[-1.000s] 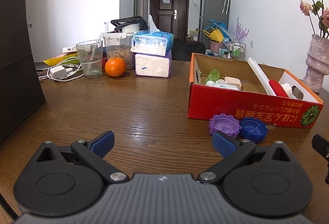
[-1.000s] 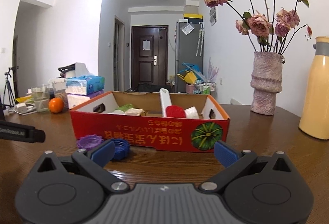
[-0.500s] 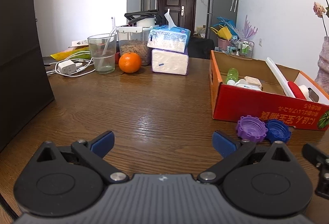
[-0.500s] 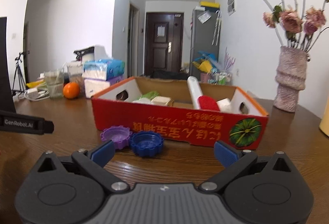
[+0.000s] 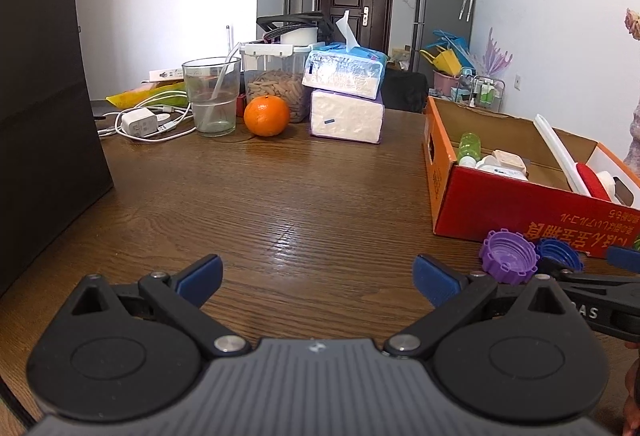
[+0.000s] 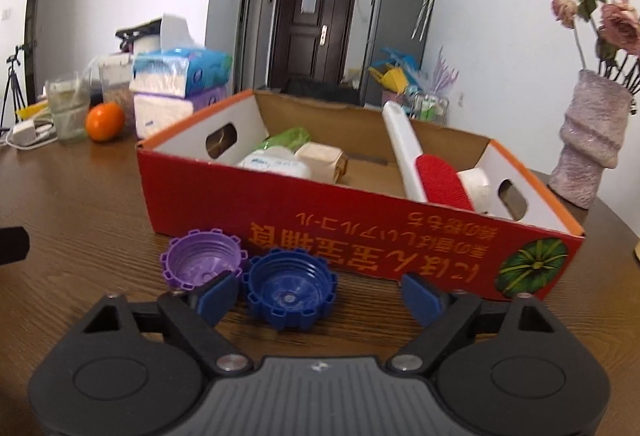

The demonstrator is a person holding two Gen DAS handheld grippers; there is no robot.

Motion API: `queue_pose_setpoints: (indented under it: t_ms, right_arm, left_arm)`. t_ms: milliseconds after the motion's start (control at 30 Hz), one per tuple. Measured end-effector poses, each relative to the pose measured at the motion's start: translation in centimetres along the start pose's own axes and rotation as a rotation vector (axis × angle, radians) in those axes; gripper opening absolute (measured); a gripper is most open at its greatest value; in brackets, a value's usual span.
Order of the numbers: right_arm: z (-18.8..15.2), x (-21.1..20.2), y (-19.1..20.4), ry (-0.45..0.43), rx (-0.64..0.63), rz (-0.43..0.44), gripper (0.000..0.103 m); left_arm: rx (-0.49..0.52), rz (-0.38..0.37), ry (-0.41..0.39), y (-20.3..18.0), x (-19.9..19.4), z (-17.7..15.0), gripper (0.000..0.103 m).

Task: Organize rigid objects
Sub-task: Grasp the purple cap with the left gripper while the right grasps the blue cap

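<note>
Both low wrist views (tabletop-level) share the box [image 5: 500,202] [image 6: 320,204].

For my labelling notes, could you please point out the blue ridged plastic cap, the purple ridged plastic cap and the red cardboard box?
blue ridged plastic cap [image 6: 289,290]: right wrist view, inner floor.
purple ridged plastic cap [image 6: 200,260]: right wrist view, inner hollow.
red cardboard box [image 6: 320,212]: right wrist view, front wall.

Bright even daylight filling both views, soft glare sheening off the wooden tabletop [image 5: 304,220], fisheye curving bending walls at the edges, dark vignette cutting the corners, right wrist view blurring slightly, left wrist view staying sharp
</note>
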State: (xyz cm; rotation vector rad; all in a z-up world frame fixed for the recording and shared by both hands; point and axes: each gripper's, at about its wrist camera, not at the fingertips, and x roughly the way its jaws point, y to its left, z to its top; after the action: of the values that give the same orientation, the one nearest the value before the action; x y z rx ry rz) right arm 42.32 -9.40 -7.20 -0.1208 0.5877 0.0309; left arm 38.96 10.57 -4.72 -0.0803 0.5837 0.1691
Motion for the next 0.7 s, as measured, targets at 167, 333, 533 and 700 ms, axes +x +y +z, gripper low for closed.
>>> queue_pose_setpoints:
  t_ms: [167, 333, 533, 700]
  right_arm:
    - [0.5, 1.3, -0.3, 0.036, 0.023, 0.055, 0.065]
    - [0.5, 1.5, -0.8, 0.042, 0.057, 0.094, 0.053]
    - [0.3, 0.7, -1.0, -0.007, 0.062, 0.087, 0.053]
    - [0.3, 0.0, -1.5, -0.038, 0.055, 0.076, 0.053]
  left_arm:
    - [-0.021, 0.011, 0.008, 0.4, 0.4, 0.2, 0.103]
    - [-0.027, 0.020, 0.017, 0.6, 0.8, 0.2, 0.103]
    - [-0.028, 0.033, 0.028, 0.6, 1.1, 0.1, 0.103]
    - [-0.028, 0.047, 0.031, 0.4, 1.4, 0.0, 0.103]
